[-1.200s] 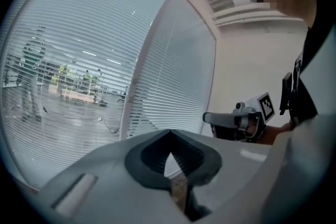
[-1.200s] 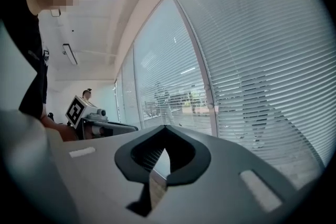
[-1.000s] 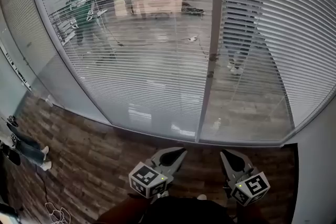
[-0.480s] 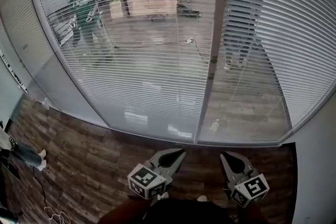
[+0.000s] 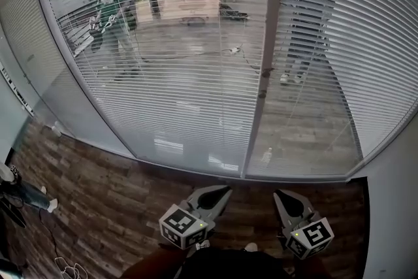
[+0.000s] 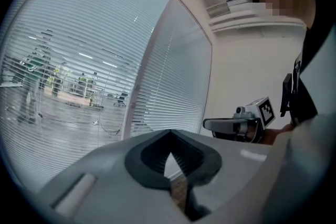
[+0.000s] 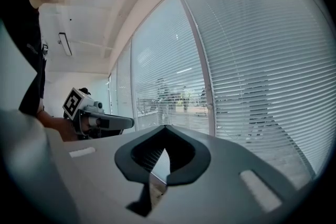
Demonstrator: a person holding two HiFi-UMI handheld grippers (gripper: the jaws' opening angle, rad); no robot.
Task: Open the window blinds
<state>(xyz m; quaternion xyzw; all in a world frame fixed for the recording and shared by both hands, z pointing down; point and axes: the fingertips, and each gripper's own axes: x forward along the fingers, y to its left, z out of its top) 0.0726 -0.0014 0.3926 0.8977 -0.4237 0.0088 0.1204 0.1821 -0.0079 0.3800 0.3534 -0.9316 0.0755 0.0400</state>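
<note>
Blinds [image 5: 176, 95] are being faced at 12 o'clock, fully lowered, while left gripper [image 5: 222, 191] at 6 and right gripper [image 5: 279, 195] at 5 are being held clenched, empty, well apart from them; thin slats [image 5: 326, 42] are probably being put at risk of bending if shut jaws are being pushed in.

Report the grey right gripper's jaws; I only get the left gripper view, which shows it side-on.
Observer: Right gripper view: the right gripper is shut, nothing between its jaws.
Operator: Place both grippers against the window.
Observer: Head view: it and the left gripper hover over the brown wood-plank floor, short of the white slatted window blinds, touching nothing.
Operator: Check behind the glass.
Observer: A person in dark clothes stands behind the right pane.
</note>
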